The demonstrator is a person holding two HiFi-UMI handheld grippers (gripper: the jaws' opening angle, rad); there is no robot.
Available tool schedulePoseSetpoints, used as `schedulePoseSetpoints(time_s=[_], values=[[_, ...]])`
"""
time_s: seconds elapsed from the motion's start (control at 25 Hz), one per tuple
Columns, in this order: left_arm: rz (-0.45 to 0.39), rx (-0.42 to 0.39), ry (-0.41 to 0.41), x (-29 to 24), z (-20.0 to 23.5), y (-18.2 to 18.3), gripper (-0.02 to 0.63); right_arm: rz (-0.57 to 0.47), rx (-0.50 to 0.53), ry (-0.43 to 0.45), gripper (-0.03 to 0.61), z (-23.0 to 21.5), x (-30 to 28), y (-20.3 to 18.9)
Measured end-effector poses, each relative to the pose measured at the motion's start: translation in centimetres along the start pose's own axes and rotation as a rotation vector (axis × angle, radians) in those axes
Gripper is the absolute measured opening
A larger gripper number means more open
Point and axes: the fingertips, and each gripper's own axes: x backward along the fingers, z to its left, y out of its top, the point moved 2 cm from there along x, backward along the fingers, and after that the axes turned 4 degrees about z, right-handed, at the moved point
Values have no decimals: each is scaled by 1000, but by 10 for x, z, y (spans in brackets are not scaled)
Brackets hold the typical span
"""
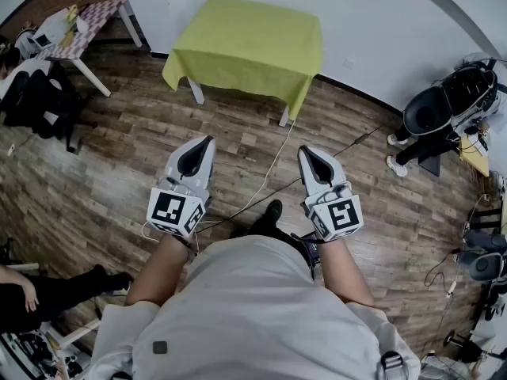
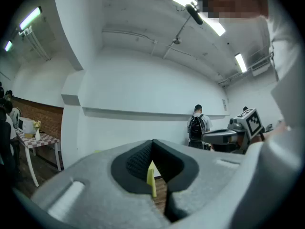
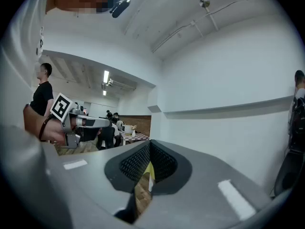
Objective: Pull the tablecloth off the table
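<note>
Left gripper (image 1: 207, 142): jaws fully together, nothing held, pointing level.

Tablecloth (image 1: 249, 42): yellow-green, draped over every table edge, untouched, well apart from both grippers.

Right gripper (image 1: 304, 152): also closed and empty.

Risks:
- White cable (image 1: 265, 182) lies on the floor toward the table (image 1: 195, 91); likely trip hazard on approach.
- Closed jaws would only push the hem.
- A one-sided pull may drag the table.

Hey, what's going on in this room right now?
A person stands on the wooden floor with a claw in each hand. The left claw and right claw are both shut and empty, pointing toward a small table by the wall. A yellow-green tablecloth covers it. Neither claw touches the tablecloth, so the pulling has not begun.
</note>
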Motion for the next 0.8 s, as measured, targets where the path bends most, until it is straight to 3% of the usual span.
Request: schedulePoseSetpoints(time_s=[0.36, 0.6, 0.8], values=[[21, 10, 13, -64, 1, -16, 3, 3, -4, 6, 9, -58, -21, -14], [26, 13, 25, -141, 1, -19, 3, 23, -6, 3, 9, -130, -48, -27], [22, 12, 52, -192, -1, -11, 3, 20, -7, 56, 11, -179, -72, -26]])
